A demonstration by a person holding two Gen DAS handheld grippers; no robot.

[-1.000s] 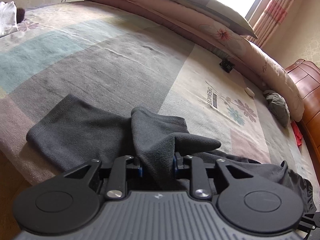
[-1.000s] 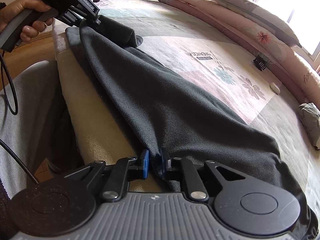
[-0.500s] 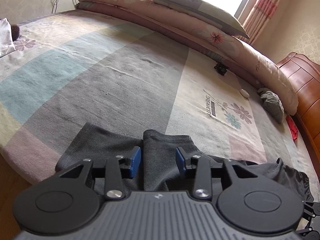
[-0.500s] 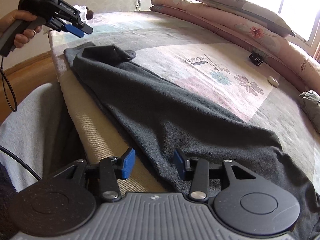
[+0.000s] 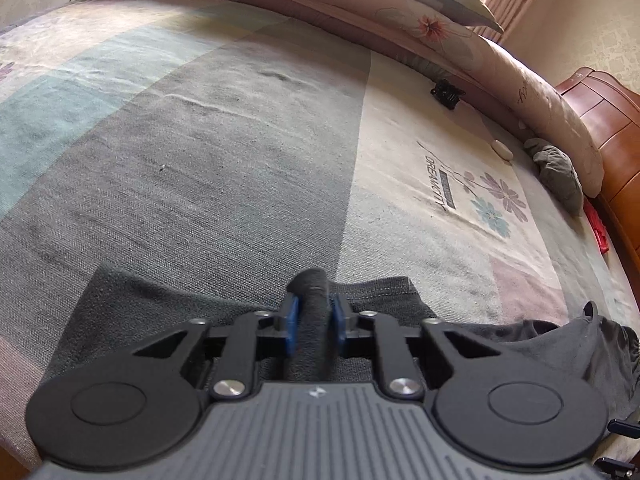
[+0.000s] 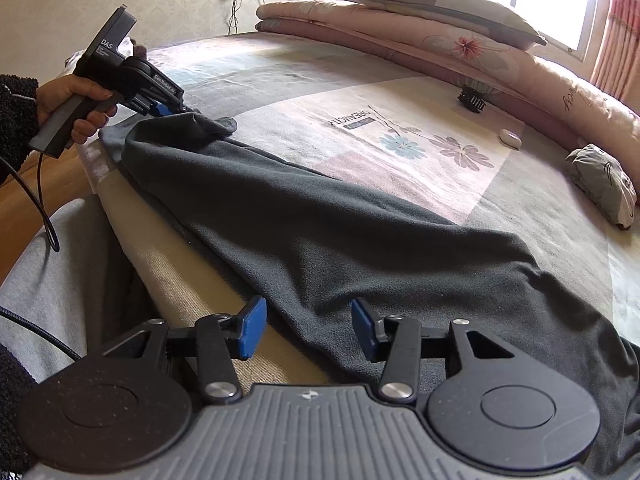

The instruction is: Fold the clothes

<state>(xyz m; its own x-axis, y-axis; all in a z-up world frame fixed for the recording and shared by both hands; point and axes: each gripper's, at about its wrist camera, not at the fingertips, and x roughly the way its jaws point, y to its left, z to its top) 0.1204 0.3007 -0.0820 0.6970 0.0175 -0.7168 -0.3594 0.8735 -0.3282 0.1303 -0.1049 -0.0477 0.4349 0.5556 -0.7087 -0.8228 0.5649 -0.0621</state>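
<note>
A dark grey fleece garment [image 6: 320,240] lies stretched along the near edge of a bed [image 5: 200,140] covered with a patchwork sheet in grey, pale blue, cream and pink blocks. The garment runs from the left corner of the bed, where one end is bunched, to the lower right of the right wrist view.

The left tongs [image 5: 314,322] are closed on a raised fold of the garment; the fabric stands up as a narrow ridge between the two blue pads. In the right wrist view, a hand [image 6: 74,102] in a dark fuzzy sleeve holds these same tongs [image 6: 172,109] by a pistol-style handle at the garment's bunched end.

The right tongs [image 6: 306,330] stand open, their blue pads [image 6: 251,327] apart. The left pad is over the bare edge of the mattress; the right pad is over the grey fabric. Neither pad presses on the cloth.

At the far side of the bed lie a folded pink floral quilt [image 6: 460,46] with a pillow [image 6: 440,4] on top. A black hair clip [image 6: 473,98], a small white object [image 6: 511,138] and a rolled grey bundle [image 6: 604,184] rest on the sheet near the quilt.
</note>
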